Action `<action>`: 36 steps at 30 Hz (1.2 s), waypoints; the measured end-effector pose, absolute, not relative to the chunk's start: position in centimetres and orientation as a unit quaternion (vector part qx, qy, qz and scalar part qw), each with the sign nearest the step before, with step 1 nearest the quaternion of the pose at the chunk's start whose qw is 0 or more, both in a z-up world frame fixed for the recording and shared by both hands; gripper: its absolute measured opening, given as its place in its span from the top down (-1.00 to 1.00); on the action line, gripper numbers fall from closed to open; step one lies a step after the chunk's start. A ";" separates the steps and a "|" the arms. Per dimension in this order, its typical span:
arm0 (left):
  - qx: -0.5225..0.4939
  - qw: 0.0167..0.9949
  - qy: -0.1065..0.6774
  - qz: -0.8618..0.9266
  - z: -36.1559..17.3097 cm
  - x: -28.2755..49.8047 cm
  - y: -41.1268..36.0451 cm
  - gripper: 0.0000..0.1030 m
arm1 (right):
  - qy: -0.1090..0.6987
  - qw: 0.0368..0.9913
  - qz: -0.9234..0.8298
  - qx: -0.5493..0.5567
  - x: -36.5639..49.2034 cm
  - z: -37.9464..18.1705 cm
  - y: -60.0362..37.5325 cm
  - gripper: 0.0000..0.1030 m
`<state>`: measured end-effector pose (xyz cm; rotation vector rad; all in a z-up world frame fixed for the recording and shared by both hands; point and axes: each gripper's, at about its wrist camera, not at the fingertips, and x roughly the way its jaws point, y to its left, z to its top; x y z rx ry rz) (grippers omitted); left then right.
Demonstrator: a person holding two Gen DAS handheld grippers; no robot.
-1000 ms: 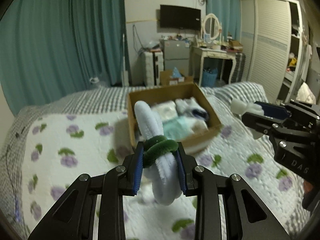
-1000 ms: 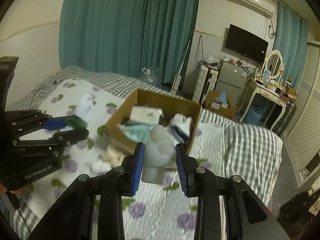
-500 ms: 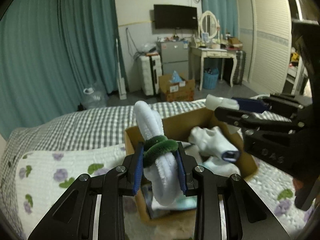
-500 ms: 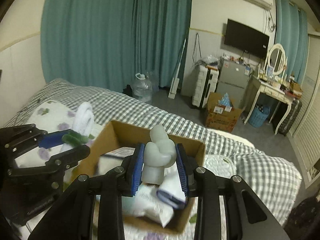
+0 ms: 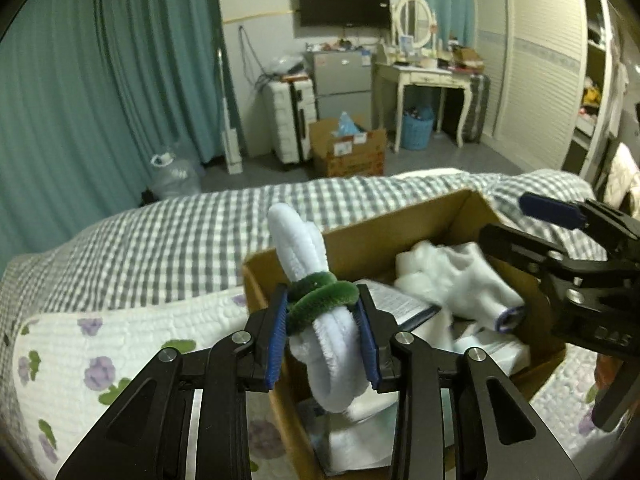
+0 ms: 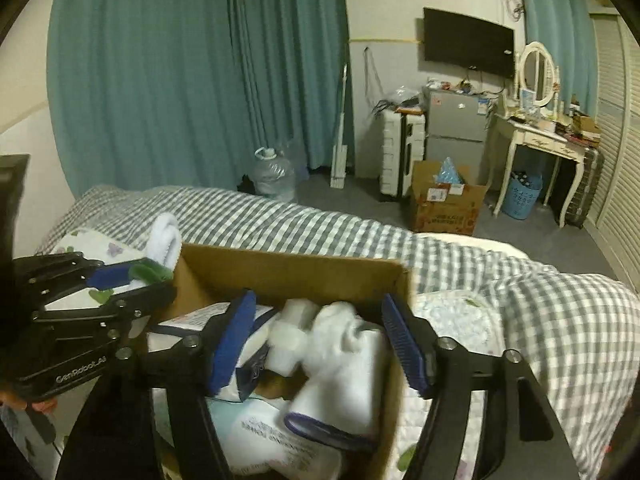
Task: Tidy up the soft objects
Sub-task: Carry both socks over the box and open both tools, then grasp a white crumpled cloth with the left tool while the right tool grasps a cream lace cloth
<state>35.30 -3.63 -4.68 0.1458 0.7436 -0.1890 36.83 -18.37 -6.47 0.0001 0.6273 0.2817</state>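
My left gripper (image 5: 323,332) is shut on a rolled white towel with a green band (image 5: 320,304), held over the near left corner of the cardboard box (image 5: 360,240). It also shows in the right wrist view (image 6: 162,240). My right gripper (image 6: 316,336) is open over the box (image 6: 288,272). A white knotted soft roll (image 6: 296,336) lies loose among white folded cloths (image 6: 344,376) and packets inside. The right gripper also shows in the left wrist view (image 5: 532,220), open above the box's right side.
The box sits on a bed with a grey checked cover (image 5: 160,240) and a white flowered quilt (image 5: 100,360). Beyond are teal curtains (image 6: 180,72), a water jug (image 6: 272,176), a floor box (image 6: 444,200), a dressing table (image 6: 536,136).
Both grippers moved forward over the box. My right gripper opened and let go of the white knotted roll, which now lies in the box. My left gripper still holds the banded towel.
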 end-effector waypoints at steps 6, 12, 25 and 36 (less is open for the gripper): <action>0.070 0.919 0.376 -0.093 -3.8 34.2 -4.7 -0.08 | 0.283 0.954 0.102 -0.007 32.9 -4.1 -20.3 -0.53; 0.090 0.927 0.356 -0.079 -1.9 31.3 -4.8 -0.47 | 0.284 0.954 0.094 0.000 29.3 -2.8 -21.5 -0.59; 0.043 0.952 0.301 -0.036 0.0 23.2 -0.4 -0.76 | 0.275 0.955 0.100 -0.041 23.1 0.0 -18.0 -0.87; 0.006 0.923 0.382 0.040 -14.1 21.6 1.2 -0.83 | 0.334 0.936 0.102 -0.043 23.7 -12.6 -15.2 -1.00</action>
